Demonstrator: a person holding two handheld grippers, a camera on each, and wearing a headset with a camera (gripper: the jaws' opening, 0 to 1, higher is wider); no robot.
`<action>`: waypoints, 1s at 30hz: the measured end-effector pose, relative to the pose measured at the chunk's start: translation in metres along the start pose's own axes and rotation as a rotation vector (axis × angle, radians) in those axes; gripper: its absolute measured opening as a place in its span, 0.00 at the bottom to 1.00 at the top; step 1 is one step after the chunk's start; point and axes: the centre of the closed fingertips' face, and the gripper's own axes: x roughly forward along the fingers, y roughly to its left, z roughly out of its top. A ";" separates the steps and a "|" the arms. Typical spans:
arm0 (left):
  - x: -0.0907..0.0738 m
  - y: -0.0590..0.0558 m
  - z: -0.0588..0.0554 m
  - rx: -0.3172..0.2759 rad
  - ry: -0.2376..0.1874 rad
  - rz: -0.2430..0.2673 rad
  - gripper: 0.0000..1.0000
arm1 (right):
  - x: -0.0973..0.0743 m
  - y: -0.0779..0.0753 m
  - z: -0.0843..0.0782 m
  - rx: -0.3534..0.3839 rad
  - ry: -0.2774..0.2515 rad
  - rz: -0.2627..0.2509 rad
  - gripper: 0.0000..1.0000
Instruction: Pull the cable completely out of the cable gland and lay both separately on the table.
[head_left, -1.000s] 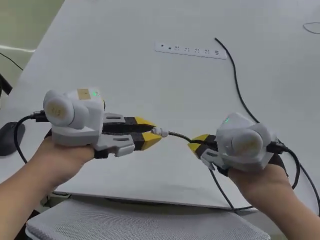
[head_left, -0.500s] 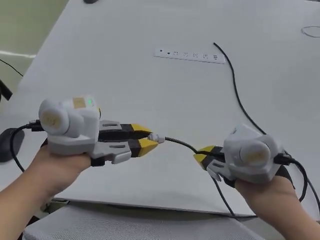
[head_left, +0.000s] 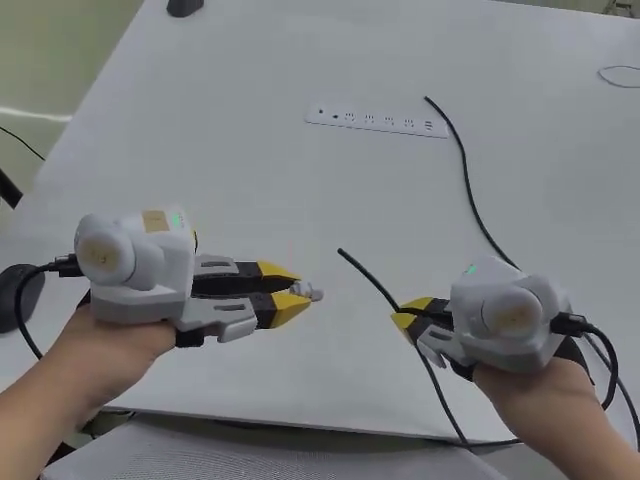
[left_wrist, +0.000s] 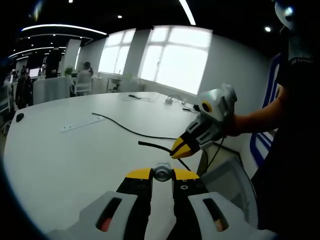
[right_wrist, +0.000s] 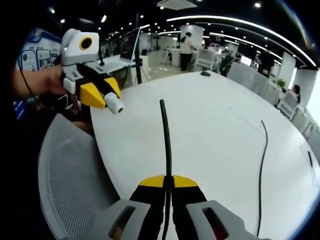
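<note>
Cable (head_left: 362, 272) and cable gland (head_left: 311, 292) hang apart above the white table (head_left: 230, 160), each clamped in its own tool: the left gripper (head_left: 293, 289) pinches the small pale gland between its yellow tips, while the right gripper (head_left: 404, 313) is closed tight on the black cable, whose free end (near the gland, not touching it) rises clear. A power strip (head_left: 377, 121) lies farther back, a black cord (head_left: 470, 190) curving past its right end

White hand-held grippers (head_left: 298, 291) (head_left: 401, 316), yellow-tipped black jaws
</note>
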 end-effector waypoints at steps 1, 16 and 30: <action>0.000 0.000 0.000 0.003 0.001 -0.001 0.15 | 0.000 0.000 0.002 0.001 -0.001 -0.001 0.00; -0.004 0.009 -0.011 -0.009 -0.001 -0.006 0.15 | 0.017 -0.009 0.029 0.000 -0.001 -0.019 0.00; -0.006 0.021 -0.037 -0.034 0.016 -0.020 0.15 | 0.048 -0.011 0.049 -0.033 0.035 -0.023 0.00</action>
